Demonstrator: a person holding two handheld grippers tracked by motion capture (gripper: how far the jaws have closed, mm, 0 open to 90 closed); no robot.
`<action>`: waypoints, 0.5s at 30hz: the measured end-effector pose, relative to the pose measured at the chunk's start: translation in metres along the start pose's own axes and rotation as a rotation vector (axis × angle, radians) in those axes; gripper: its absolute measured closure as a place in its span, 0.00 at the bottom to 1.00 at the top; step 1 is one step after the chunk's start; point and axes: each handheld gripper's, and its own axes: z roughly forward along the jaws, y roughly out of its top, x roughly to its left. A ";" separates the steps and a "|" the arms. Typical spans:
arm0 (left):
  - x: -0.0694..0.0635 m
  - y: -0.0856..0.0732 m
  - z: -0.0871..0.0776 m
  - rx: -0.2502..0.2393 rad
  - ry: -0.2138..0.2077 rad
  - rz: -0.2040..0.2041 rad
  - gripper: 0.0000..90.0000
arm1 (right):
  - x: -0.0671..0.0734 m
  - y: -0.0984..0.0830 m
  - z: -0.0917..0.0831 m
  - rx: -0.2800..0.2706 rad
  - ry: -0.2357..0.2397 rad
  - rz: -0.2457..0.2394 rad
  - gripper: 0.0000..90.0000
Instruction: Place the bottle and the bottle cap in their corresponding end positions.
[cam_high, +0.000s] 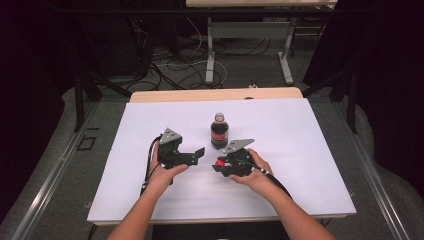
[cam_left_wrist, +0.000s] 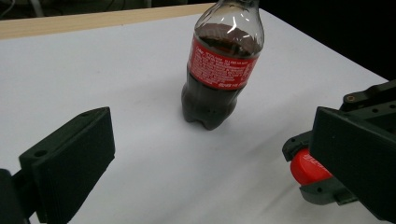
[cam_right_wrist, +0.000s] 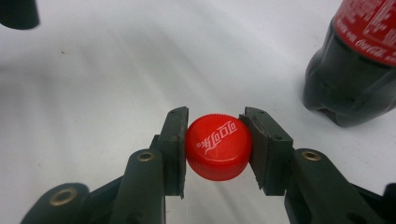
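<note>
A small cola bottle (cam_high: 219, 131) with a red label stands upright on the white table top (cam_high: 300, 150), just beyond both grippers. My right gripper (cam_high: 220, 163) is shut on a red bottle cap (cam_high: 220, 161); in the right gripper view the cap (cam_right_wrist: 217, 145) sits squeezed between the two pads, just above the surface, with the bottle (cam_right_wrist: 355, 60) at upper right. My left gripper (cam_high: 192, 157) lies left of the cap, open wide, nothing between its jaws. In the left gripper view (cam_left_wrist: 210, 135) the bottle (cam_left_wrist: 219, 70) stands ahead and the cap (cam_left_wrist: 308, 167) shows at the right.
The white sheet covers a wooden table whose far edge (cam_high: 215, 95) shows behind the bottle. Beyond it are another table's legs (cam_high: 210, 55) and loose cables (cam_high: 170, 70) on the floor. Dark curtains flank both sides.
</note>
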 end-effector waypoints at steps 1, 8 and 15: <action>0.001 -0.001 -0.002 0.004 0.005 0.007 0.01 | 0.000 -0.001 0.001 0.024 0.011 0.007 0.68; 0.007 -0.006 -0.014 -0.023 0.019 -0.015 0.01 | 0.000 -0.016 0.014 0.044 -0.013 0.013 0.68; 0.013 -0.011 -0.015 -0.023 0.022 -0.058 0.01 | -0.001 -0.026 0.019 0.054 -0.022 0.029 0.68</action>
